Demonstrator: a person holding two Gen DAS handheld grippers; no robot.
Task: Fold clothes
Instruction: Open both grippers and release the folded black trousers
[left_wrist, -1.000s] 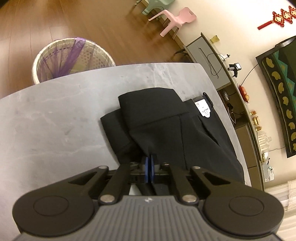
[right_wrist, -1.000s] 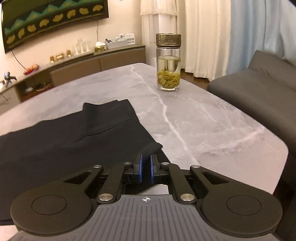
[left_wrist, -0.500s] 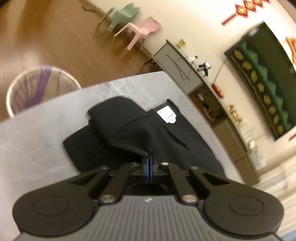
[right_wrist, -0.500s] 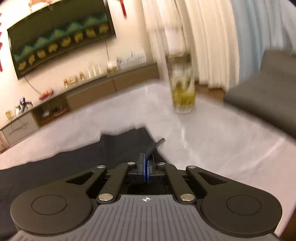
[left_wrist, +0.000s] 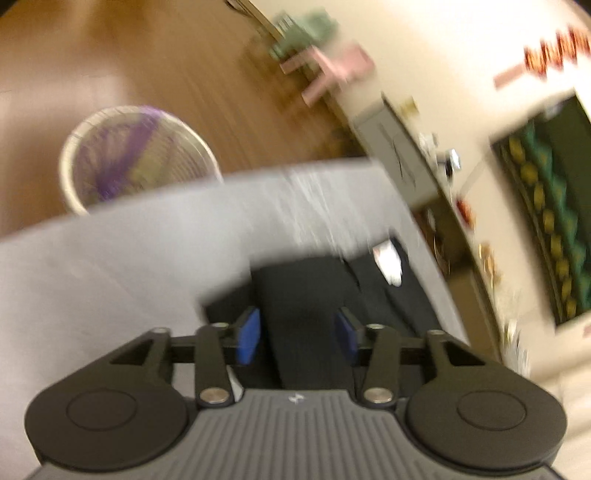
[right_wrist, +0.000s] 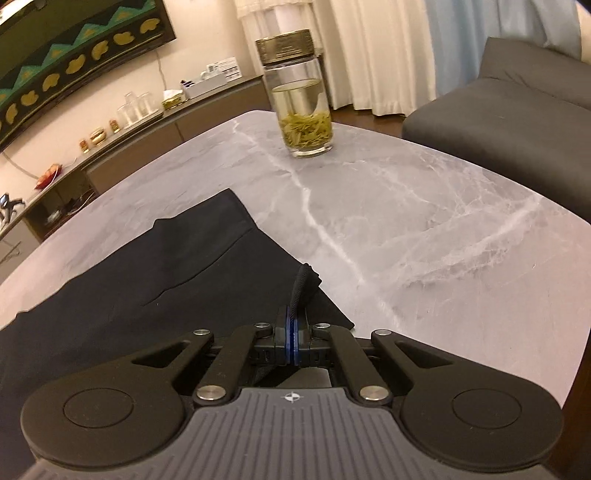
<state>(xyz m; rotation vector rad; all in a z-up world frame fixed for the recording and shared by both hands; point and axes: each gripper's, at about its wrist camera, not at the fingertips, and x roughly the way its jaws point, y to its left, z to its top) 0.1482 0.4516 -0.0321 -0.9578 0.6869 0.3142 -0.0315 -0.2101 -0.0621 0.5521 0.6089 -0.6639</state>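
A pair of black trousers is spread on the grey marble tabletop. The cloth is dark and smooth, with a long seam across it. In the left wrist view the picture is blurred, but a folded-over part can be seen on top, and a small white label is seen on the part toward the far right edge of the tabletop. In the right wrist view one corner of the trousers is seen pointing toward the far edge, where a glass jar of tea leaves is stood, well apart from the cloth. The right gripper is seen closed tight on a thin raised bit of the trousers at their near right corner, and the cloth is pinched between the blue pads. The left gripper is being opened; its blue pads are seen apart, with the folded black cloth lying between and under them, not pinched. A white basket is seen on the floor past the far edge of the tabletop.
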